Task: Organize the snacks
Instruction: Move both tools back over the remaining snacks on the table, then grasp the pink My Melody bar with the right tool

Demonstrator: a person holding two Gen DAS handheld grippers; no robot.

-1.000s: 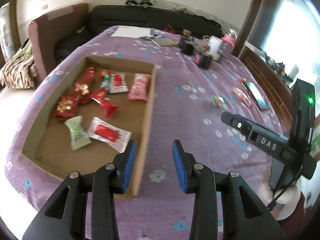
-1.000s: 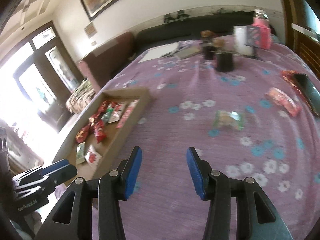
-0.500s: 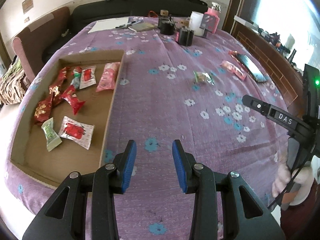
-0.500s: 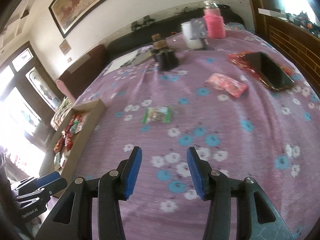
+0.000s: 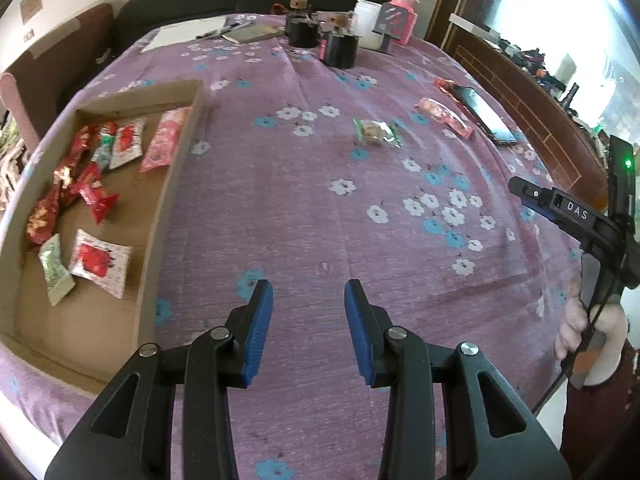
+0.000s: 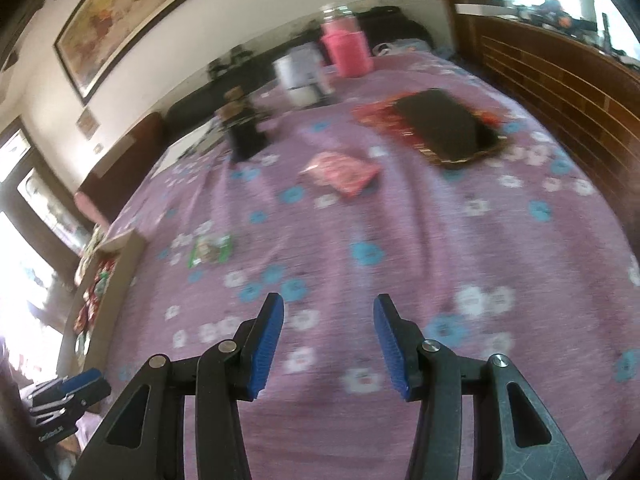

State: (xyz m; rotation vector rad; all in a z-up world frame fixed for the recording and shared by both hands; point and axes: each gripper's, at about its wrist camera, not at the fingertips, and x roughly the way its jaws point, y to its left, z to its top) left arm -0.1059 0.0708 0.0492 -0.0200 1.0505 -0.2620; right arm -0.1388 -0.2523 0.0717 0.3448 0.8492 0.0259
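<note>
- Purple flowered cloth (image 5: 320,208) covers a wide table, with a dark sofa along the far wall and wooden panelling on the right.
- On the left lies a shallow cardboard tray (image 5: 160,216) holding red, pink, white and green wrapped snacks.
- Out on the cloth, well apart from the tray, a green-edged snack packet (image 5: 376,133) lies toward the far middle; a pink snack packet (image 5: 444,117) lies further right, just beside a dark phone (image 5: 486,114) resting on a red wrapper.
- Black jars, a white cup and a pink bottle (image 6: 347,45) stand at the far end.
- Left gripper (image 5: 309,330) hangs above bare cloth near the tray's right wall, blue pads parted, gripping nothing.
- Right gripper (image 6: 328,346) is also spread wide and empty over the near cloth; its view is blurred.
</note>
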